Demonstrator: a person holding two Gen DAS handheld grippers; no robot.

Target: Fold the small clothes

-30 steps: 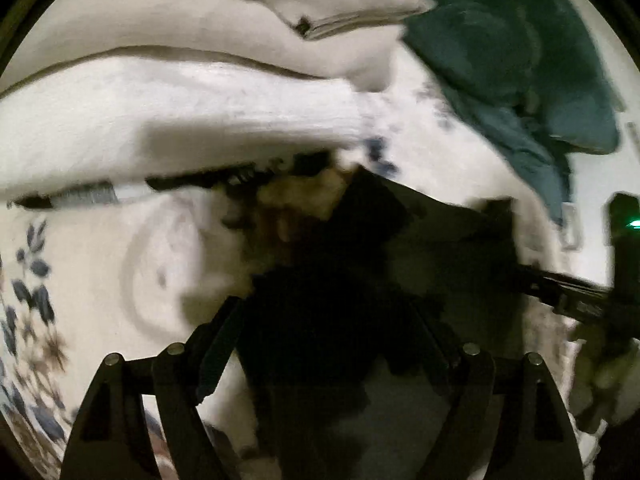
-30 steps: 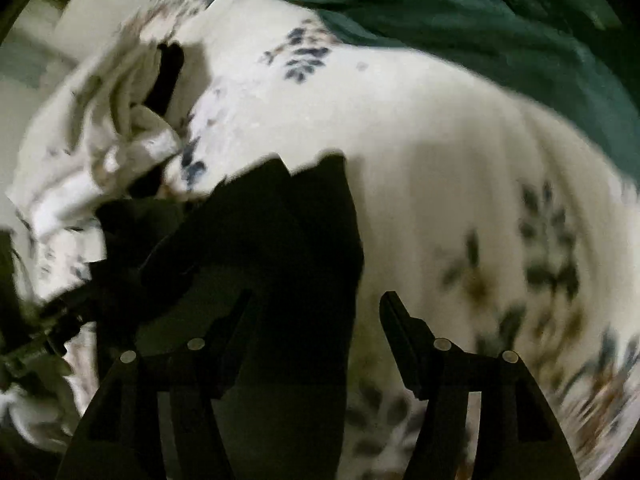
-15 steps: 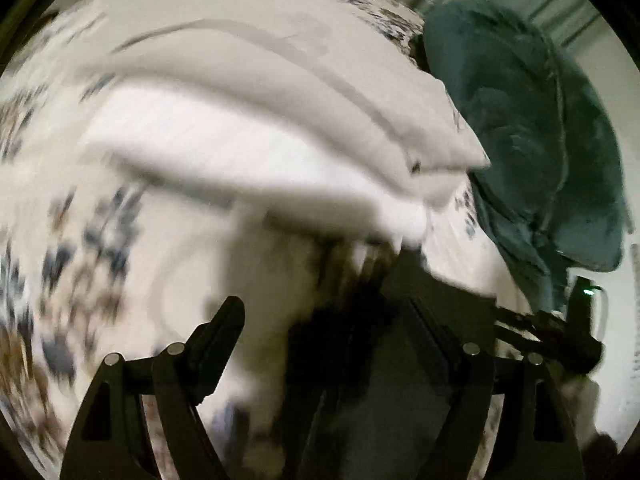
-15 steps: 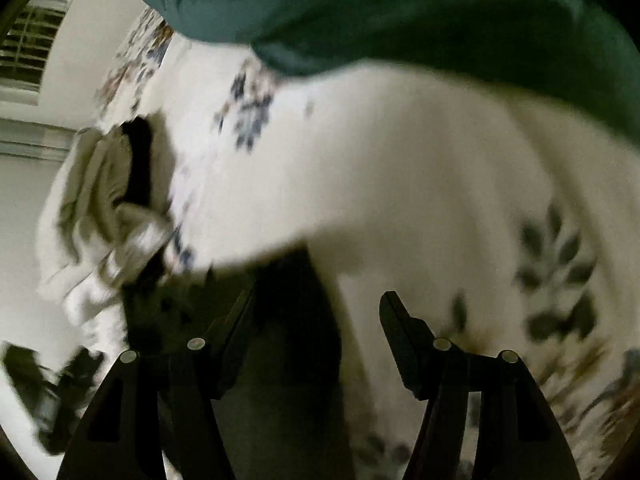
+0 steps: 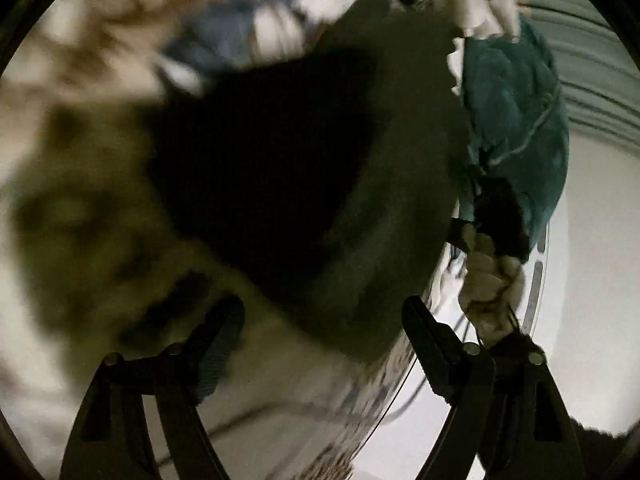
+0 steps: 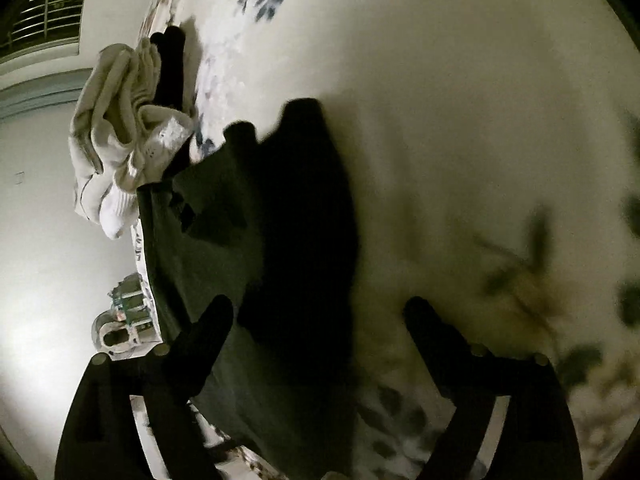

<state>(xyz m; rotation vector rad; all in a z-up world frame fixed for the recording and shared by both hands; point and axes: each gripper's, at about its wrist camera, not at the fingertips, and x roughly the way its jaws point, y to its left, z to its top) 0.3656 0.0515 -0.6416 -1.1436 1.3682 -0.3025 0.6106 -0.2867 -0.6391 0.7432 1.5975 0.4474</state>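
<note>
On floral bedspread (image 6: 460, 128): dark garment (image 6: 280, 240); no legible writing.

Both wrist views closely share the dark garment (image 5: 304, 184) (image 6: 280, 240)

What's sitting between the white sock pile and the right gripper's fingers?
The dark garment spreads across that stretch on the floral bedspread, seen in the right wrist view.

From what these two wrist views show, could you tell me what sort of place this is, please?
Most likely a bedroom. The work surface is a white floral bedspread, with a pile of white socks at its edge, a dark garment spread on it, and a window with blinds set in a plain wall.
</note>
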